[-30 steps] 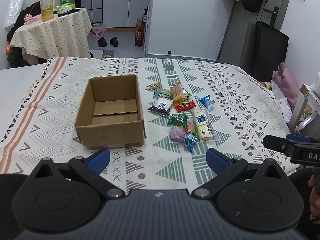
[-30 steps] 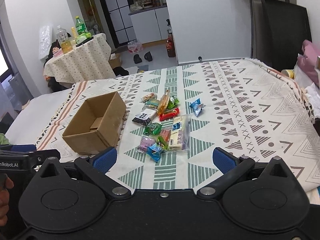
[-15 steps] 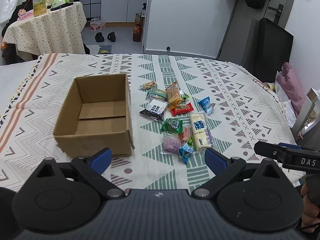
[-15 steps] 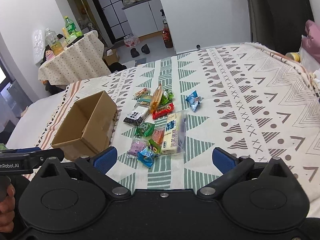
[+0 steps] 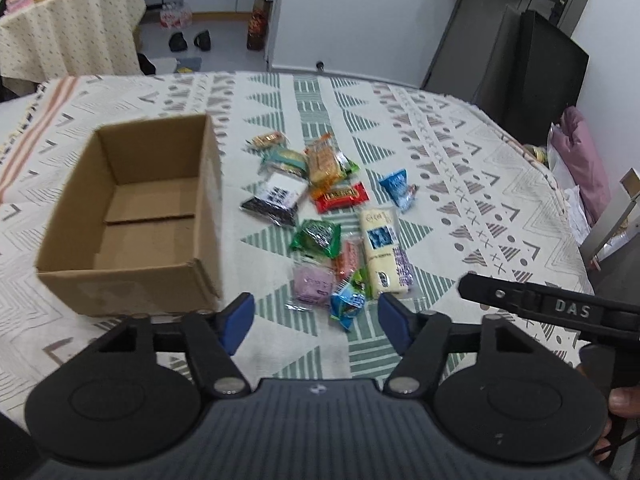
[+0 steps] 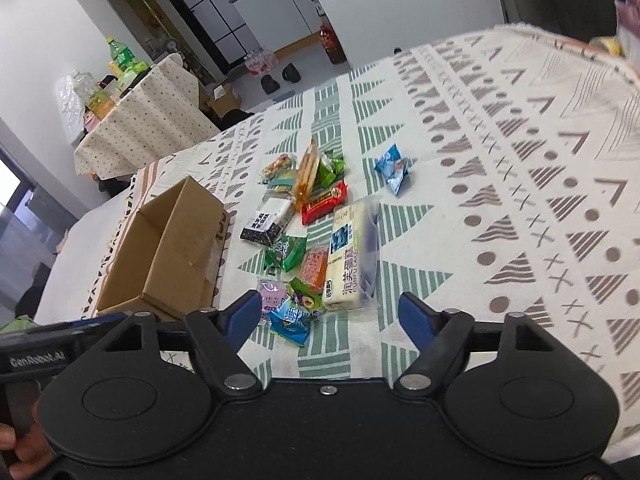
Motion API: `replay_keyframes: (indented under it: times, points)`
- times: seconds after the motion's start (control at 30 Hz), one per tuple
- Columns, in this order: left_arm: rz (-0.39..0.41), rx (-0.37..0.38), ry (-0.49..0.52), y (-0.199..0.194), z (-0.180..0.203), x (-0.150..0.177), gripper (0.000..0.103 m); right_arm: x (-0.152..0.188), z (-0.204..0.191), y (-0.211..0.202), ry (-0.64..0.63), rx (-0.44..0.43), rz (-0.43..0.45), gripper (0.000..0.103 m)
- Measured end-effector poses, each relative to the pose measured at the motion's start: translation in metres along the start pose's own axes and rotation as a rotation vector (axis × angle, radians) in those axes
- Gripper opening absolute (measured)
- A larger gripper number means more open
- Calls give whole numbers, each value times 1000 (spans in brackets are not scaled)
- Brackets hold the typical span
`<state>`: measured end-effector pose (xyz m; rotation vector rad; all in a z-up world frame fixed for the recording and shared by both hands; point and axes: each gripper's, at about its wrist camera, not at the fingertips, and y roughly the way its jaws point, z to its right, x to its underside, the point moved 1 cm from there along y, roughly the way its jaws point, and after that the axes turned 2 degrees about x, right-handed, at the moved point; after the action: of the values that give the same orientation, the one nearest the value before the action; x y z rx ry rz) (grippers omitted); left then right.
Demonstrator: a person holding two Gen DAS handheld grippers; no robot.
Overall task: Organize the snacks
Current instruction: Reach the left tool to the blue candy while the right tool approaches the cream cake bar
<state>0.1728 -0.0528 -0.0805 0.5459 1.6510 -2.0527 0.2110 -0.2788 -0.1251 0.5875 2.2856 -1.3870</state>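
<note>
An empty open cardboard box point(image 5: 132, 216) point(image 6: 168, 248) sits on the patterned tablecloth, left of a scatter of several wrapped snacks. Among them are a long white cake pack point(image 5: 383, 250) point(image 6: 348, 256), a red bar point(image 5: 340, 197) point(image 6: 323, 202), a blue packet point(image 5: 396, 186) point(image 6: 394, 166), a black-and-white packet point(image 5: 276, 200) point(image 6: 268, 222) and a green packet point(image 5: 316, 238) point(image 6: 286, 252). My left gripper point(image 5: 314, 320) hangs open just short of the nearest snacks. My right gripper point(image 6: 330, 316) is open too, with a small teal packet point(image 6: 290, 320) near its left finger. Neither holds anything.
The tablecloth point(image 5: 460, 168) covers a wide table with bare cloth to the right of the snacks. A second small table with bottles point(image 6: 140, 120) stands at the back left. A dark screen point(image 5: 548, 76) and pink bedding point(image 5: 584, 168) lie off the right edge.
Both grippers have moved forward and down toward the snack pile, and each has narrowed slightly while staying open. The snacks and box have not moved.
</note>
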Motion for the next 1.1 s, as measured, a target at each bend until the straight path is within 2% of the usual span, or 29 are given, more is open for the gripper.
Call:
replay_keyframes:
  times: [0.3,0.6,0.73,0.83,1.1]
  points:
    - [-67,21,8,45,9,-6,53,0,23,30,69,-40,-20,70]
    - [-128,45,40,86,20,-13,51,-2,37,55,117,-68,-61,67]
    - [-155,45,48,103,23,-14,51,-4,44,65,138,-86,-77,61]
    - [-180,53,41,115,24,-14,45,-5,49,72,168,-112,-92,57]
    - [-224,50,45,141,25,-10,44,-6,54,86,194,-145,-121,57]
